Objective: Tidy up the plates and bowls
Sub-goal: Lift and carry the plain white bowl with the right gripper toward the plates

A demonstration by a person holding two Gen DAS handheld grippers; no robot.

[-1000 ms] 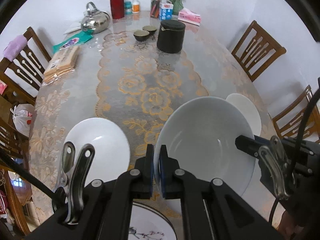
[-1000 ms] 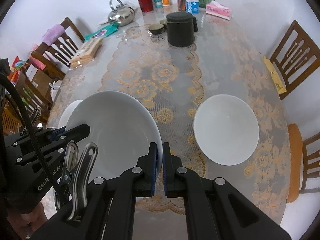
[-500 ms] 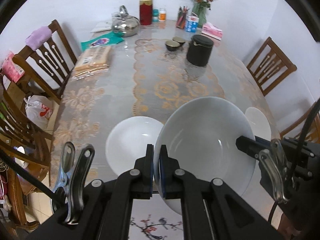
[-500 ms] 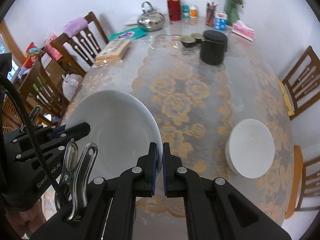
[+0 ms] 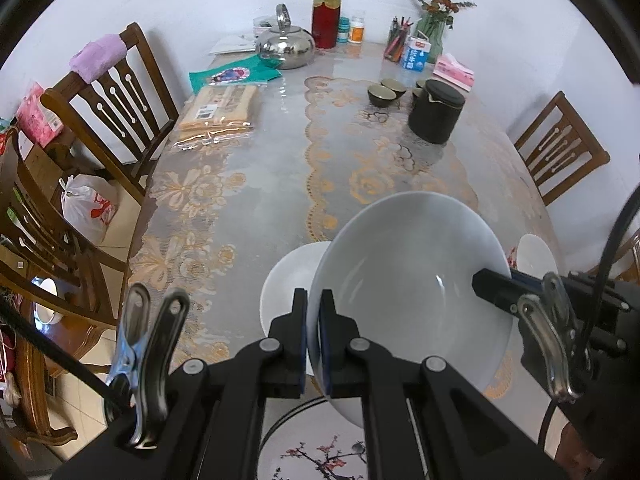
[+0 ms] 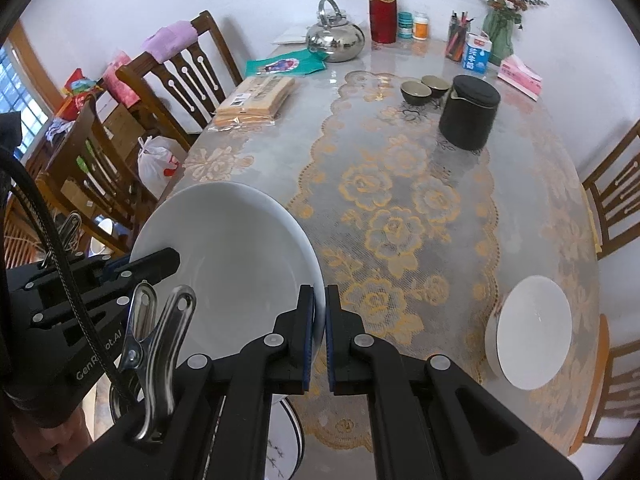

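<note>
Large white bowl (image 5: 412, 280): held above the near end of the table (image 5: 264, 168), gripped at opposite rims.
Left gripper (image 5: 314, 336): clamped on the bowl's left rim.
Right gripper (image 6: 319, 332): clamped on its right rim.
Second white bowl (image 5: 286, 292): on the table, partly hidden behind the held bowl.
Third white bowl (image 6: 532, 336): near the table's right edge.
Painted plate (image 5: 316, 452): below the grippers; probably on the table, mostly hidden.
</note>
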